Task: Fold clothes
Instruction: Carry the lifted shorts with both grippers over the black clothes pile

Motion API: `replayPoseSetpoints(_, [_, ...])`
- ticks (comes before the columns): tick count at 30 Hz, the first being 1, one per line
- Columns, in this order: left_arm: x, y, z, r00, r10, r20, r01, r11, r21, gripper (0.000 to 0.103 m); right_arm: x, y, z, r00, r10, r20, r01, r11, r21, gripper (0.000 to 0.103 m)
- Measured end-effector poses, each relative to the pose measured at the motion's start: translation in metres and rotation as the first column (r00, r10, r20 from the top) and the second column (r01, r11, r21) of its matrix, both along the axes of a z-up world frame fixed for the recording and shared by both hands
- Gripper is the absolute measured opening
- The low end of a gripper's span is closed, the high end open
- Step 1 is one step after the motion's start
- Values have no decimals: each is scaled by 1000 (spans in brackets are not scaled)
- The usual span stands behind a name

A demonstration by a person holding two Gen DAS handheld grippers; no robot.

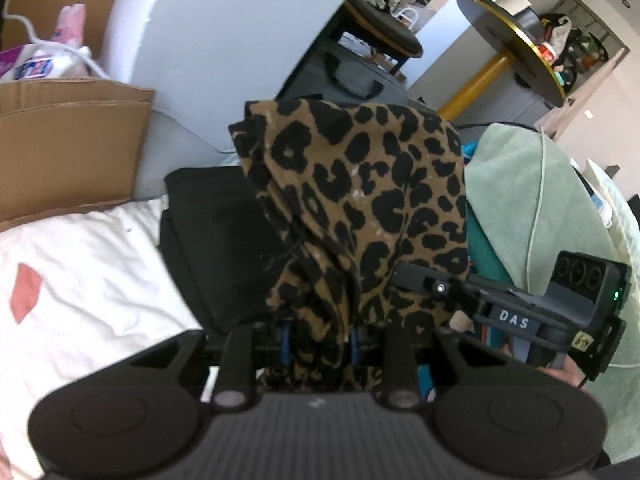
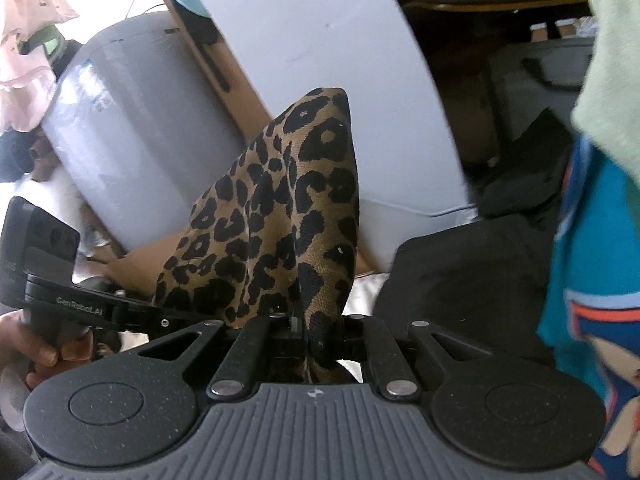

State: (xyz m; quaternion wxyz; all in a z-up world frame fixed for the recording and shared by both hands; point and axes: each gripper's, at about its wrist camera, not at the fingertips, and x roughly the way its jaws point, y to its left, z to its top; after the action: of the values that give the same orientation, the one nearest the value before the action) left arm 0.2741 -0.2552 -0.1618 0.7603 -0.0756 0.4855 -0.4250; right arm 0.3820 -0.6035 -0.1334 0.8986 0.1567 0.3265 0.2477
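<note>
I hold a leopard-print garment (image 1: 360,200) off the bed, bunched between both tools. My left gripper (image 1: 320,344) is closed on a gathered wad of it; my right gripper (image 2: 308,340) pinches a thinner edge. Below lies a black garment (image 1: 216,248) on white bedding (image 1: 80,272). The thin right-hand pinch may slip if I pull the cloth taut, and the bunching could set a crooked fold. One tool reads "DAS" in the left view; the other reads "GenRobot.AI" in the right.
</note>
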Motion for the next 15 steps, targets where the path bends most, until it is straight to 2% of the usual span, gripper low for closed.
replayPoseSetpoints(5, [0,-20,-8,1000,-5,-25,4,999,-41,27,-5,-11,2,997,-80,-2,80,996,-36,6])
replayPoseSetpoints(15, [2,-51,-40,993,66,-100,-78,990,-120,27,7,-21,-1,980,-197,27,198,970,-143,6])
